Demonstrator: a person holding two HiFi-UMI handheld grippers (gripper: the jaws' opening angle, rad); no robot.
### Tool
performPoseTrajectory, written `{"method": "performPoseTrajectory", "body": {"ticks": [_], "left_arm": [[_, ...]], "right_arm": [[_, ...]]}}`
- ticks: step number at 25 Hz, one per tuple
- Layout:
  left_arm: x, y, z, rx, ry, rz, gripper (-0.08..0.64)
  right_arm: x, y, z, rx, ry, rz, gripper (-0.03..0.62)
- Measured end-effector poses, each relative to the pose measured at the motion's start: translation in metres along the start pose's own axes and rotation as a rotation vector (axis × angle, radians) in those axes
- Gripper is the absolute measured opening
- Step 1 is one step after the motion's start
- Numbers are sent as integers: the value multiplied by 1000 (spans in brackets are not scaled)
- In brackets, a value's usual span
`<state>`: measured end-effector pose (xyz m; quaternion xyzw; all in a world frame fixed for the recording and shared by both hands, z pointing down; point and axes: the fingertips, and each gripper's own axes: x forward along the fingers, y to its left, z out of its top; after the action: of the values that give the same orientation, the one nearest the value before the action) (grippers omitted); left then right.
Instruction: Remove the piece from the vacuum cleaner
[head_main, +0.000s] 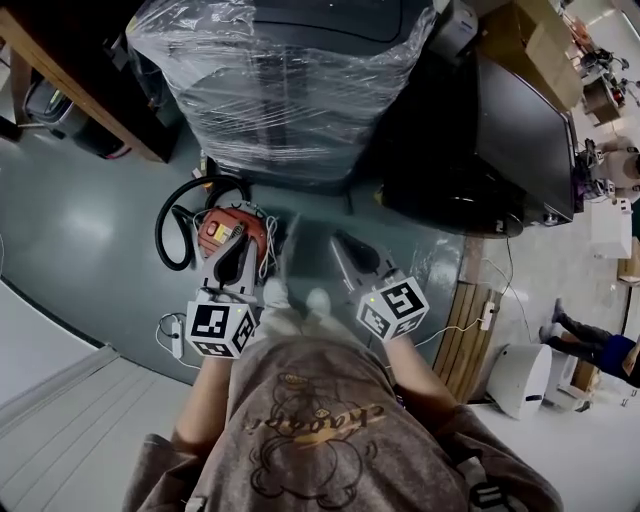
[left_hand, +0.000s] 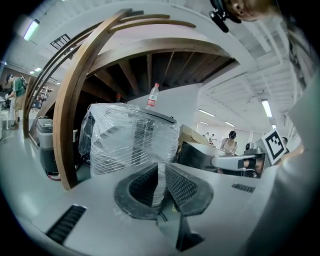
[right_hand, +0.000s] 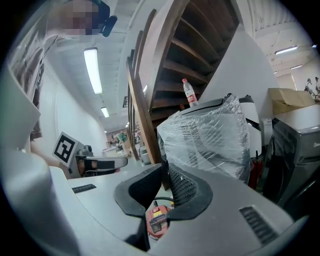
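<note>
No lettering is legible. The yellow label (head_main: 225, 231) on the red vacuum cleaner (head_main: 246, 226), the red label (left_hand: 151, 103) on the water bottle (left_hand: 153, 94) and the shirt (head_main: 330, 385) print are too blurred to read.

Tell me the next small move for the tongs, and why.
Probably lower the left tongs toward the red vacuum cleaner on the floor and open them. Both the left tongs and the right tongs are shut with nothing between them, and the vacuum cleaner sits nearest the left tongs, so nothing can be gripped yet.
</note>
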<state>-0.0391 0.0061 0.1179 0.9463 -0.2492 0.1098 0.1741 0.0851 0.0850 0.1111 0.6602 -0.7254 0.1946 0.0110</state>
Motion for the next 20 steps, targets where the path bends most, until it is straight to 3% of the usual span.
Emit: {"method": "performPoseTrajectory", "body": {"ticks": [2, 4, 7, 8, 11, 20], "left_arm": [[0, 0, -3, -14, 5, 7, 91], [0, 0, -6, -22, 12, 9, 125], [4, -3, -13, -33, 31, -3, 228], [6, -3, -15, -38, 40, -7, 247], [10, -1, -22, -57, 49, -9, 274], [28, 21, -79, -91, 142, 38, 273]], "right_arm": [[3, -2, -2, 5, 11, 19, 44], [6, -3, -4, 12, 22, 42, 89], [12, -2, -11, -9, 61, 101, 210], [14, -1, -13, -32, 82, 120, 222], [21, 1, -24, -115, 144, 165, 227], [54, -15, -78, -201, 320, 317, 226]]}}
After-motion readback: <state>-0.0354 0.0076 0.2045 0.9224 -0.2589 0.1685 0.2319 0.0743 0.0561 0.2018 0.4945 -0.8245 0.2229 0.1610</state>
